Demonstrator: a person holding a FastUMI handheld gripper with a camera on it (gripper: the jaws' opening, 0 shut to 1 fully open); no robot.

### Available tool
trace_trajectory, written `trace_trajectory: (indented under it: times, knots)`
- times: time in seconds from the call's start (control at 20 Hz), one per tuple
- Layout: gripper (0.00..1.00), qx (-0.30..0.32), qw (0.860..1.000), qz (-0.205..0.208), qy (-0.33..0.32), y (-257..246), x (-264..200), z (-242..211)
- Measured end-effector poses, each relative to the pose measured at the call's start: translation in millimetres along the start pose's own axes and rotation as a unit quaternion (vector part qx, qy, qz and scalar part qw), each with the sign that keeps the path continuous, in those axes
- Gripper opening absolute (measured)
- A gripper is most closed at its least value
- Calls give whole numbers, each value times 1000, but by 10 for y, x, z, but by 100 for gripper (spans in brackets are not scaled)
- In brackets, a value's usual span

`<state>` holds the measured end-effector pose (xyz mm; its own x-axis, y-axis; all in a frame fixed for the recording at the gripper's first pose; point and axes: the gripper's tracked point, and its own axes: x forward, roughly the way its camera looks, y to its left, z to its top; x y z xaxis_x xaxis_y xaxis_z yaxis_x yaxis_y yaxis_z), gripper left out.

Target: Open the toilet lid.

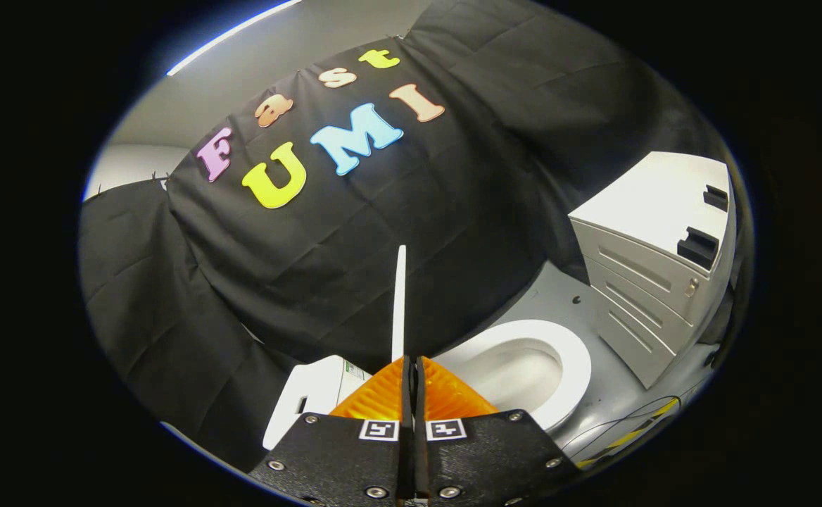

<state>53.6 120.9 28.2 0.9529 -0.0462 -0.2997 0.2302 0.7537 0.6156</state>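
Gripper (411,366): we see its fingers pinched on the thin white plastic toilet lid (400,303) (raised, edge-on).
Seat: white oval toilet seat (571,366) uncovered.

Mock bathroom booth: toilet (523,366), drawer cabinet (654,282), black cloth wall (383,232).

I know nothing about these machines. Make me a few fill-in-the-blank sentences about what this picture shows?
1. The lid stands raised, seen edge-on, pinched between the two ____ of the gripper.
2. Beside the lid, the bowl lies ____.
3. Beyond the bowl stands a white cabinet with several ____.

Missing words: fingers; open; drawers
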Motion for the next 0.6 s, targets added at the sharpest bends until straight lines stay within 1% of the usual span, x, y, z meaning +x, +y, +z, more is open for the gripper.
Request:
trace_trajectory:
  times: [0.6]
  knots:
    - [0,-55,998,14,-9,507,-36,-11]
